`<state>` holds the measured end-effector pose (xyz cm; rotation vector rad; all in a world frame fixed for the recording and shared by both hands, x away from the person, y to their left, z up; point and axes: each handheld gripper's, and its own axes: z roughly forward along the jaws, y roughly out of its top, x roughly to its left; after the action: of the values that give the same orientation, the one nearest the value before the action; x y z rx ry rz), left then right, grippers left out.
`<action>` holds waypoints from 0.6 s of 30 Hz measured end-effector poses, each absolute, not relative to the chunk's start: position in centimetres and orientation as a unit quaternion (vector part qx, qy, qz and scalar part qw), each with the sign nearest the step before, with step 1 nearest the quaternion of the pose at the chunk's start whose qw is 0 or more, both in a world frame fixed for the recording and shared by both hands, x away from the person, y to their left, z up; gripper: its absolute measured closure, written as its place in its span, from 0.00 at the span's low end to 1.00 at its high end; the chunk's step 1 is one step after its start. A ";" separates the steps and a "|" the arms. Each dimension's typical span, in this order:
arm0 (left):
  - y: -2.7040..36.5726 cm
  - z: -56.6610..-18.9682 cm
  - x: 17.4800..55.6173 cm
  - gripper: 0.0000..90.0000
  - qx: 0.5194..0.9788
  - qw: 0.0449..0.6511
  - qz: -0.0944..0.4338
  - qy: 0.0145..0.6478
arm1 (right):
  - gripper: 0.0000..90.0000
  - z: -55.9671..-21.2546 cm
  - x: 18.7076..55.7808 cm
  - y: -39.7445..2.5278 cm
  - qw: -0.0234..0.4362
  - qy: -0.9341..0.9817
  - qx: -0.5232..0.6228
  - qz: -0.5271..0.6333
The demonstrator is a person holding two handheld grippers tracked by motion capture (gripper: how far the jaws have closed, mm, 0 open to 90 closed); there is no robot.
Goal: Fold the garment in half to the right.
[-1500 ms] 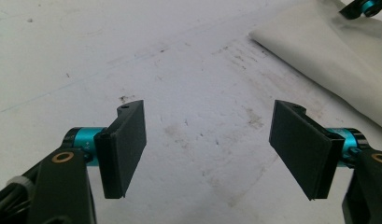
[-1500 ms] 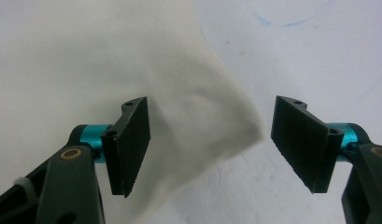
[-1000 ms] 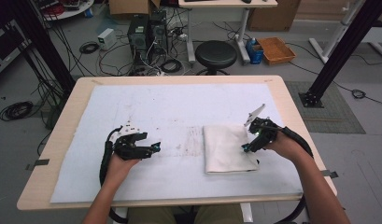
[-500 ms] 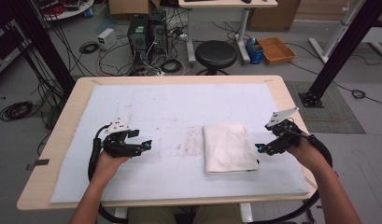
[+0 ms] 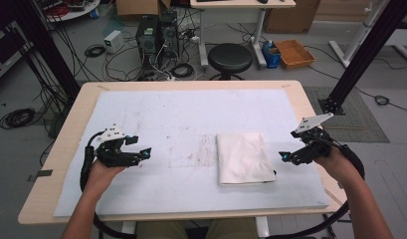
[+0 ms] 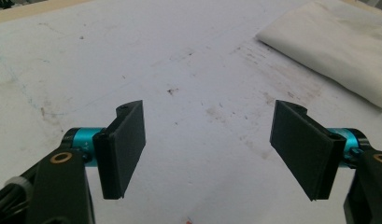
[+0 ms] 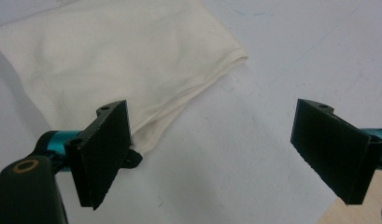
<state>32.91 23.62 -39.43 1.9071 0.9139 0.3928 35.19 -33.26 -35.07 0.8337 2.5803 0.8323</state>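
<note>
While the folded white cloth (image 5: 244, 158) lies flat on the stained white mat (image 5: 181, 114) covering the wooden table (image 5: 310, 104), the right gripper (image 5: 286, 157) hovers just right of it and the left gripper (image 5: 144, 153) well left of it, both with jaws spread wide and empty. Beyond the table stand a black stool (image 5: 230, 57), computer towers (image 5: 156, 31) amid floor cables, and an orange tray (image 5: 294, 52) holding nothing I can make out.

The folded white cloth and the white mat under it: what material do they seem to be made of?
The folded cloth looks like soft woven fabric, perhaps cotton: matte off-white, with limp layered edges and slight wrinkles. The mat looks like a thin sheet of foam or paper board, though I cannot be sure: flat, matte white, with scuffs and brownish stains. It lies on a pale wooden table.
</note>
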 end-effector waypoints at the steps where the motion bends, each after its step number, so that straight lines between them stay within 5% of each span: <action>1: 23.7 -39.4 32.8 0.30 0.780 0.475 0.162 0.373 | 0.13 -35.1 35.1 -33.3 0.152 0.899 0.292 0.289; 18: 24.1 -39.1 32.2 0.30 0.784 0.473 0.162 0.369 | 0.13 -35.5 34.5 -32.8 0.149 0.900 0.287 0.291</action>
<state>32.18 24.09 -39.08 1.9182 0.9030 0.3972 34.48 -32.78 -35.52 0.8249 2.5876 0.8373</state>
